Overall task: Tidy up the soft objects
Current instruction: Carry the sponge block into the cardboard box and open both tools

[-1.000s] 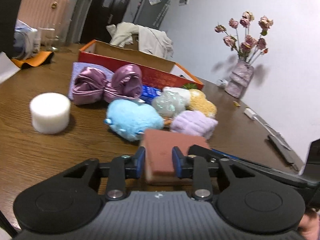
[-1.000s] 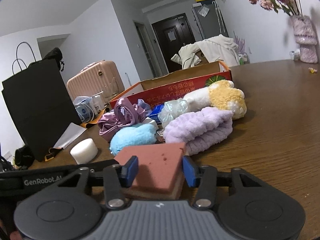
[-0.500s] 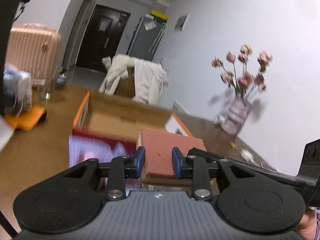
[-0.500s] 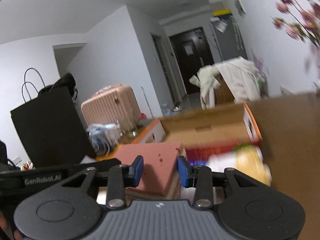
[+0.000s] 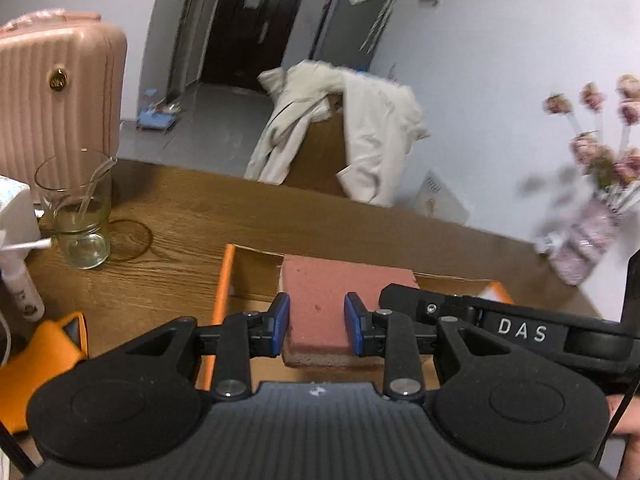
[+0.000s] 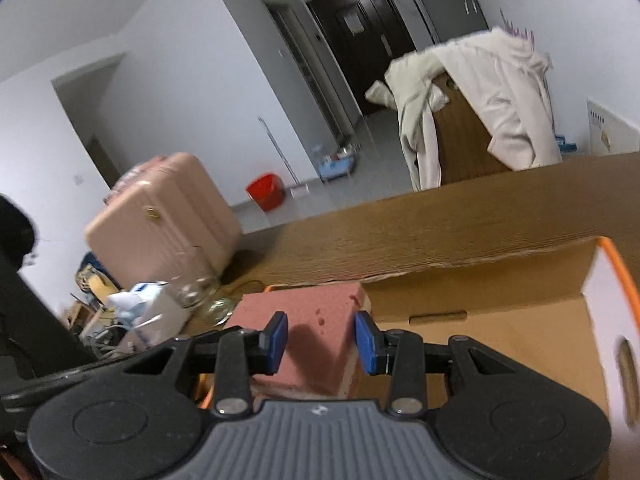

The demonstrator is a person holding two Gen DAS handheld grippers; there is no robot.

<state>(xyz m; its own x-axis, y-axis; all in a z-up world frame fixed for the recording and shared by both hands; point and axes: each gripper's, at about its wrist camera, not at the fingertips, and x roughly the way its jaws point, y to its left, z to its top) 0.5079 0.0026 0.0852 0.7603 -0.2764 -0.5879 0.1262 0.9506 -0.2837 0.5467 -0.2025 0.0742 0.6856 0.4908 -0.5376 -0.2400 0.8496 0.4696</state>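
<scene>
The left gripper [image 5: 316, 322] and right gripper [image 6: 321, 338] both clench one pink rectangular foam sponge [image 5: 326, 304], carried over the open orange-edged cardboard box [image 5: 224, 280] on the wooden worktop [image 5: 180, 216]. Next, probably: lower, release inside.

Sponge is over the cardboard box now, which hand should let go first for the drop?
Probably left. Both tongs, left and right, clamp the pink sponge above the cardboard box; the right view shows more open box floor below it, so the right can lower it.
</scene>
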